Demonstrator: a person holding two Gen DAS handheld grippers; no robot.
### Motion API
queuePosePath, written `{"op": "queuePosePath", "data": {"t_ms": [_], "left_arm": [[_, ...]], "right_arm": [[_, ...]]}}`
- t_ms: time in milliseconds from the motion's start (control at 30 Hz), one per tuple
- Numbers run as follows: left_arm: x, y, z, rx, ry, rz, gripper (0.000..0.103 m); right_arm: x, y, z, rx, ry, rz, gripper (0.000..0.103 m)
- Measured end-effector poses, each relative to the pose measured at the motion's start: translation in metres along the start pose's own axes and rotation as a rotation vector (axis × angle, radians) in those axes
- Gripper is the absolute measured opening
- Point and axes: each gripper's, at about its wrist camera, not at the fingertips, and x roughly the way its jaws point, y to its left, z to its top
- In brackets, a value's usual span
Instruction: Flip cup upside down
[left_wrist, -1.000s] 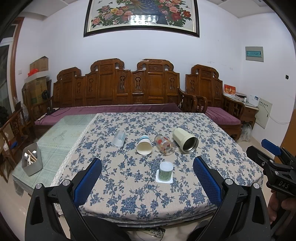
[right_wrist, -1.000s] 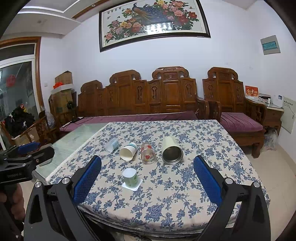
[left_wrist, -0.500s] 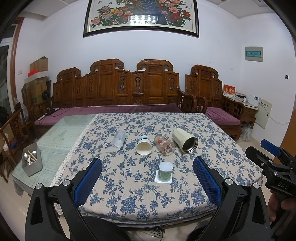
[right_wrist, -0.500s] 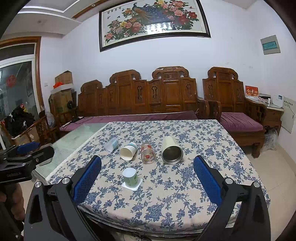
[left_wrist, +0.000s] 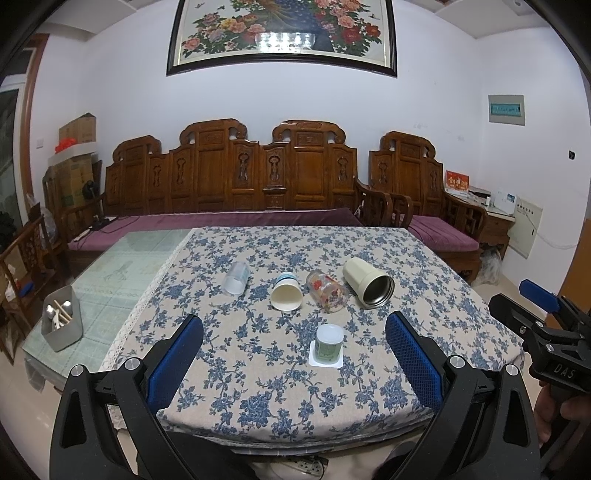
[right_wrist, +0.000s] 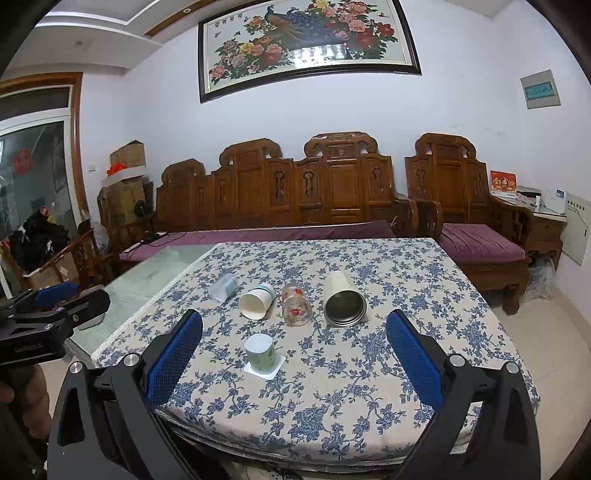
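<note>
The green cup (left_wrist: 328, 343) is seen upright on a white coaster (left_wrist: 325, 359) near the front edge of the cloth-covered surface (left_wrist: 258, 391); four other cups are laid on their sides behind it. The left claw (left_wrist: 294, 363) and right claw (right_wrist: 294, 363) are both held wide open and empty, short of the surface.

The letters "DAS" stand in pale print on the black body of the right gripper (left_wrist: 550, 321), seen at the right edge of the left wrist view. On the left gripper (right_wrist: 48, 302) in the right wrist view there is a pale line of print too blurred to read. A red box (right_wrist: 502, 182) on the side cabinet carries gold characters, and the wall panel (left_wrist: 506, 109) has a teal strip, but neither can be made out.
</note>
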Motion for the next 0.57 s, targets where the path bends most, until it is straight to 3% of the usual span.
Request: {"op": "queuePosePath", "data": {"t_ms": [567], "left_arm": [[-0.0002, -0.0017, 0.0012, -0.001, -0.002, 0.002, 0.095]], "right_arm": [[0.0, -0.0001, 0.0006, 0.0, 0.0, 0.0, 0.1]]}}
